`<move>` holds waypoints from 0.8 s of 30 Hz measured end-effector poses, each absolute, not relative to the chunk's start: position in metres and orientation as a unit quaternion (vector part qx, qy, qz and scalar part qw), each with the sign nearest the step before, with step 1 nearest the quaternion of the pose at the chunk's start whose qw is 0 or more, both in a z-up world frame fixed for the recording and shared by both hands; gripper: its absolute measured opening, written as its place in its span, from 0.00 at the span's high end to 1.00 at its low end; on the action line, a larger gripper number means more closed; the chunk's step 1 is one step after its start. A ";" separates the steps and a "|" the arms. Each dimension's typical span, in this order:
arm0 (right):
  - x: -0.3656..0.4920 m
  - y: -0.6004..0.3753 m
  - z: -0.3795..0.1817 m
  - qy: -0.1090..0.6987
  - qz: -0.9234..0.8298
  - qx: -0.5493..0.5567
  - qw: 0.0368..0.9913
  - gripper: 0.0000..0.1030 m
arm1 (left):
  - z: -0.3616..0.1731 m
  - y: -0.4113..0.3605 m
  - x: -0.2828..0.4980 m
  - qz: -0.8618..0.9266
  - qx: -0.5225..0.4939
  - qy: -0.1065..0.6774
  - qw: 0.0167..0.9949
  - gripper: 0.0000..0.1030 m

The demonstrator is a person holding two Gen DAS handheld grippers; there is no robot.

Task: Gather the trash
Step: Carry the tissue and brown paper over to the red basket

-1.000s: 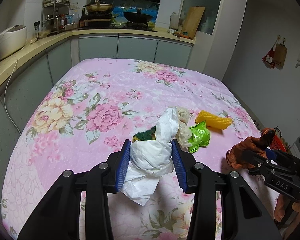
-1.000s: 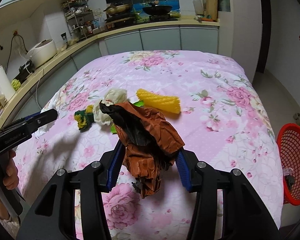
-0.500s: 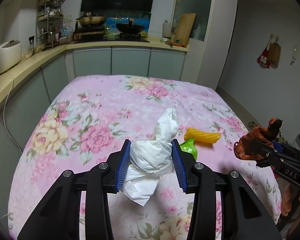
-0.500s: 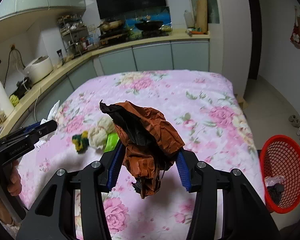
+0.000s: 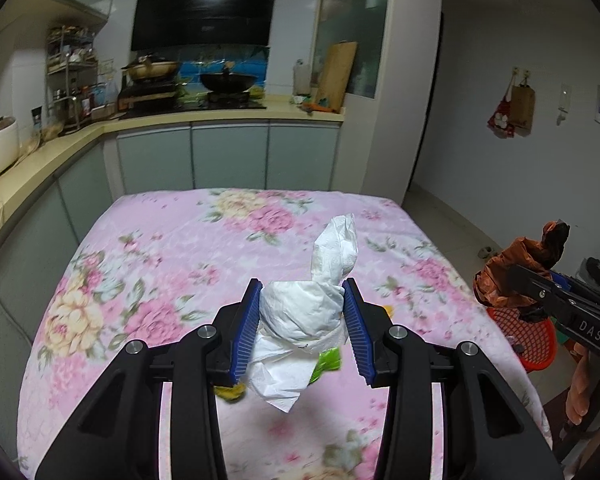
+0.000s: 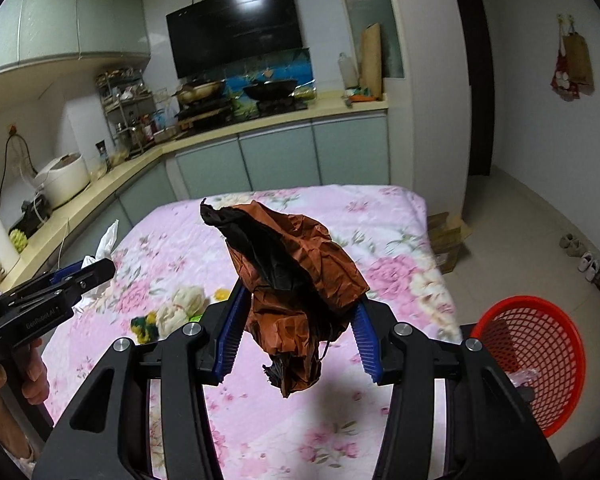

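Left gripper (image 5: 304, 328), centre frame: jaws clamped on a crumpled white tissue wad (image 5: 304, 312) above the floral-covered desk (image 5: 160, 264). Right gripper (image 6: 296, 336): jaws gripping a crumpled brown wrapper (image 6: 296, 272). Red mesh basket (image 6: 540, 356) at lower right on the floor.

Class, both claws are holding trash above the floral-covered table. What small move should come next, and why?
Probably swing the right claw over the red basket on the floor to its right. It is shut on the brown crumpled wrapper, already clear of the table, and that basket is nearer to it than to the left claw.
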State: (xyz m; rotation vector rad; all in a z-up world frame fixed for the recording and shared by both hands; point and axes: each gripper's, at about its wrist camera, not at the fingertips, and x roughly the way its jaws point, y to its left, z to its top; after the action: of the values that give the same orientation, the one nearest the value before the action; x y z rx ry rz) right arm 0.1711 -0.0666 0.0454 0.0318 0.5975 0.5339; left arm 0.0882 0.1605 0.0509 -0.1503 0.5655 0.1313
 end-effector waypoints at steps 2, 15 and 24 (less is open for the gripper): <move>0.171 -0.073 0.049 0.286 0.254 0.016 0.924 0.54 | 0.054 0.154 0.093 0.057 -0.070 0.275 0.957 0.62; 0.172 -0.115 0.065 0.263 0.212 0.030 0.941 0.54 | 0.072 0.112 0.118 0.009 -0.051 0.260 0.964 0.62; 0.170 -0.139 0.072 0.252 0.183 0.039 0.949 0.54 | 0.077 0.085 0.132 -0.025 -0.042 0.259 0.965 0.62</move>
State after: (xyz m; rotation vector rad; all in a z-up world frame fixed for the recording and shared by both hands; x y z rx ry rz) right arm 0.1703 -0.1391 0.0723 0.0789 0.5133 0.3716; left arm 0.1318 0.0851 0.0767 -0.0851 0.5243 -0.0514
